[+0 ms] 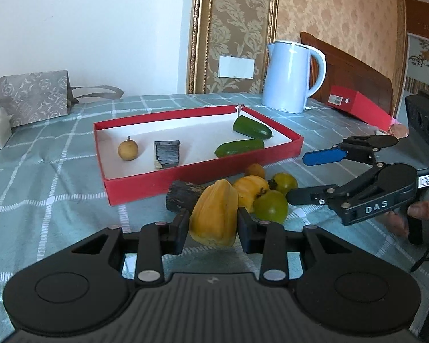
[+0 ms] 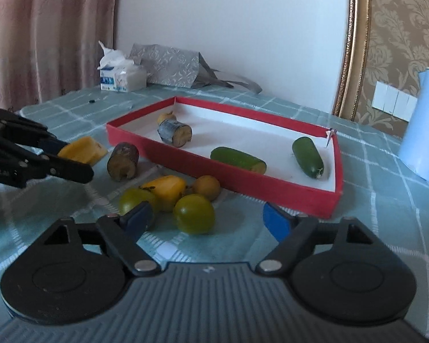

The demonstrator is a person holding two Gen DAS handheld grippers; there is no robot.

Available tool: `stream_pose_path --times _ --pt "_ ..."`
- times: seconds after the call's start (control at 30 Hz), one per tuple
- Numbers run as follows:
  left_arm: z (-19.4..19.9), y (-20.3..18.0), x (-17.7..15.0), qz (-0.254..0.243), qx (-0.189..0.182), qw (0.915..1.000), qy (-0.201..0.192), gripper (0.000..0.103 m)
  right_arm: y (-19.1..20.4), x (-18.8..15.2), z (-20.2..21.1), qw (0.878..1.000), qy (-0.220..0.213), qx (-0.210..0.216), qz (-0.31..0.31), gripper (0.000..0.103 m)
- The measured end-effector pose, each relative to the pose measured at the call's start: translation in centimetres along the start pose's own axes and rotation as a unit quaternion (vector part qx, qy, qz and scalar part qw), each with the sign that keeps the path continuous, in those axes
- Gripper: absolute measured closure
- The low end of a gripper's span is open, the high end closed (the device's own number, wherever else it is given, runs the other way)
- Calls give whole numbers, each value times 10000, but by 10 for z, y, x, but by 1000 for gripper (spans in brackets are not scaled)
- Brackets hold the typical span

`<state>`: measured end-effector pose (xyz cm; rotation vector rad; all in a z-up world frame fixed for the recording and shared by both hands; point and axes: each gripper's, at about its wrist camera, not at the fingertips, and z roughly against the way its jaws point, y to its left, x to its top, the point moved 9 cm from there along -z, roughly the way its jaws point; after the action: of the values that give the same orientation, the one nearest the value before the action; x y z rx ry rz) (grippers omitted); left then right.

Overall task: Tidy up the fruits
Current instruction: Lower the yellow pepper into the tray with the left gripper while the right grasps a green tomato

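My left gripper (image 1: 213, 225) is shut on a yellow fruit piece (image 1: 214, 214), held just above the tablecloth; it also shows in the right wrist view (image 2: 81, 150). My right gripper (image 2: 207, 220) is open and empty, just behind a green tomato (image 2: 194, 214). Beside it on the cloth lie another green tomato (image 2: 134, 200), a second yellow piece (image 2: 166, 188), a small brown round fruit (image 2: 207, 187) and a dark stub (image 2: 123, 161). The red tray (image 1: 186, 175) holds two cucumber pieces (image 1: 238, 147), a dark stub (image 1: 167, 153) and a brown round fruit (image 1: 127, 150).
A pale blue kettle (image 1: 290, 75) stands behind the tray at the right. A red box (image 1: 357, 105) lies past it. A grey patterned bag (image 1: 31, 97) and a tissue pack (image 2: 120, 78) sit at the far left of the table.
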<state>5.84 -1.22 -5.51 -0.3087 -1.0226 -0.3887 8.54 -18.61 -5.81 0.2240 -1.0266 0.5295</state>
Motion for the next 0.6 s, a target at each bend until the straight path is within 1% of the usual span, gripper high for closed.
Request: stream_pose_path --times 0.2,0.23,0.27,0.3,0.33,0.37,0.4,0.47,0.53,0.6 --pt "-1 3 0 102 -43 9999 -3 68 -3 0 -14 9998 221 1 10 25" --pt "-1 4 0 125 -57 9999 -7 68 -2 -1 -16 9997 256 9 21 27" --pt "-1 5 0 147 -64 9999 -10 68 -1 -1 -18 9996 275 48 47 32" --pt "-2 6 1 165 -59 9998 -11 68 1 -1 -20 9995 313 53 89 34" --pt "-2 7 1 187 -56 9998 -9 68 3 -3 -23 9990 408 54 150 39" --pt "-2 8 1 218 -56 9997 -7 68 4 -3 -25 9987 472 66 175 48" --pt "-2 8 1 245 -58 9997 -10 68 6 -2 -25 9988 446 138 138 53" --pt "-2 10 2 293 -76 9995 -18 68 10 -2 -25 9986 445 255 151 68" --pt "-2 11 3 307 -35 9995 -16 68 13 -2 -24 9987 415 225 211 71" --pt "-3 13 3 339 -21 9994 -10 68 13 -2 -24 9987 415 220 205 71"
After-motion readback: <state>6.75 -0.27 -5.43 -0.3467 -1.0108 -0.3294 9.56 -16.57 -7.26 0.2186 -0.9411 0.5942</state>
